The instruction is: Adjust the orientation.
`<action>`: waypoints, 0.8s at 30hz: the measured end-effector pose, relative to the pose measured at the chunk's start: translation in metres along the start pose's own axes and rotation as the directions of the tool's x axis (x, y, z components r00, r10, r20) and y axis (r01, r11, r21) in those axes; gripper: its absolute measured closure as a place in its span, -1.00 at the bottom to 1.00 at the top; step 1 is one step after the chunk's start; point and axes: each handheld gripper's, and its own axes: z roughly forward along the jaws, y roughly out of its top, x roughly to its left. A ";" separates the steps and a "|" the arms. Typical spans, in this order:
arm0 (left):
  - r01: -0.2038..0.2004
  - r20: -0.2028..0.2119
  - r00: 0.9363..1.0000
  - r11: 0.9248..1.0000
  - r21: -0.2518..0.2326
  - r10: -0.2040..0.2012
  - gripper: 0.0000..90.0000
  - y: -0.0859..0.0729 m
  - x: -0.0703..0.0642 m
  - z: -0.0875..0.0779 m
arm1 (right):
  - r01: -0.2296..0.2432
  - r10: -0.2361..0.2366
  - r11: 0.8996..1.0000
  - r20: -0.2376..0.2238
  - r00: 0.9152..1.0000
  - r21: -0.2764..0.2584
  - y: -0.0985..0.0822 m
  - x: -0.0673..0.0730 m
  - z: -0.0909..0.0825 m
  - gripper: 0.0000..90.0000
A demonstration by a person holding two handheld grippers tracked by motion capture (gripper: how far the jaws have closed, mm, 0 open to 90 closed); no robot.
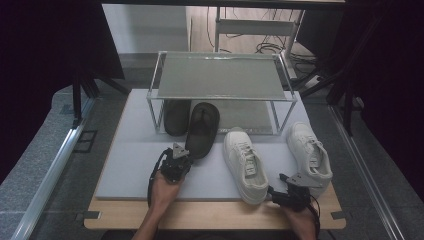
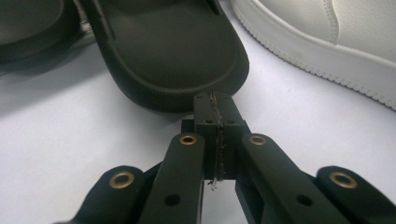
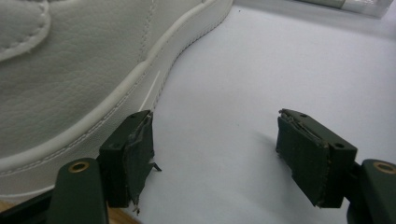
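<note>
Closest to the lens in the left gripper view, we see the left gripper [image 2: 215,109] with its jaws pressed flat together, nothing between them, tips butted against the rounded heel of the dark olive rubber flip-flop sandal [image 2: 173,51]. From the high view, that sandal [image 1: 202,129] lies on the pale grey mat [image 1: 135,165], its toe end reaching under the two-tier metal-framed shoe rack [image 1: 220,77]; a second dark sandal [image 1: 176,116] already sits on the lower shelf just beside it.

We judge the step in hand to be pushing this sandal forward onto the lower shelf. The next move calls for a steady push along the sandal's long axis, tips kept low against the heel so they do not ride over the sole, and a slight steer so it comes to rest parallel to its partner.

We hold the right gripper [image 3: 215,156] with its jaws spread wide and empty, the left pad beside the sole edge of the nearer white leather lace-up sneaker [image 3: 84,79]. In the high view this sneaker [image 1: 245,165] lies on the mat, with the second white sneaker [image 1: 310,152] near it on the right. Neither sneaker is gripped yet.
</note>
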 end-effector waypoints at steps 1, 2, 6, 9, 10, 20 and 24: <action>-0.001 0.002 1.000 1.000 0.000 0.001 0.99 0.001 0.000 0.002 | 0.000 0.000 1.000 0.000 1.000 0.000 0.000 0.000 0.000 -0.39; -0.003 0.004 1.000 1.000 -0.001 0.003 0.99 0.003 0.000 0.003 | 0.000 0.000 1.000 0.000 1.000 0.000 0.000 0.000 0.000 -0.39; -0.007 0.001 1.000 1.000 -0.004 0.007 0.99 0.009 -0.001 0.011 | 0.000 0.000 1.000 0.000 1.000 0.000 0.000 0.000 0.000 -0.39; -0.006 -0.003 1.000 1.000 -0.003 0.006 0.99 0.012 0.000 0.018 | 0.000 0.000 1.000 0.000 1.000 0.000 0.000 0.000 0.000 -0.39; -0.002 -0.002 1.000 1.000 -0.003 0.002 0.99 0.014 0.001 0.020 | 0.000 0.000 1.000 0.000 1.000 0.000 0.000 0.000 0.000 -0.39; 0.003 -0.024 1.000 1.000 -0.007 -0.004 0.99 0.033 0.011 0.041 | 0.001 -0.001 1.000 0.000 1.000 -0.003 0.000 0.000 0.000 -0.39; 0.018 -0.034 0.999 1.000 -0.007 -0.018 0.99 0.039 0.017 0.048 | -0.001 0.001 1.000 0.000 1.000 -0.002 0.000 0.000 0.000 -0.39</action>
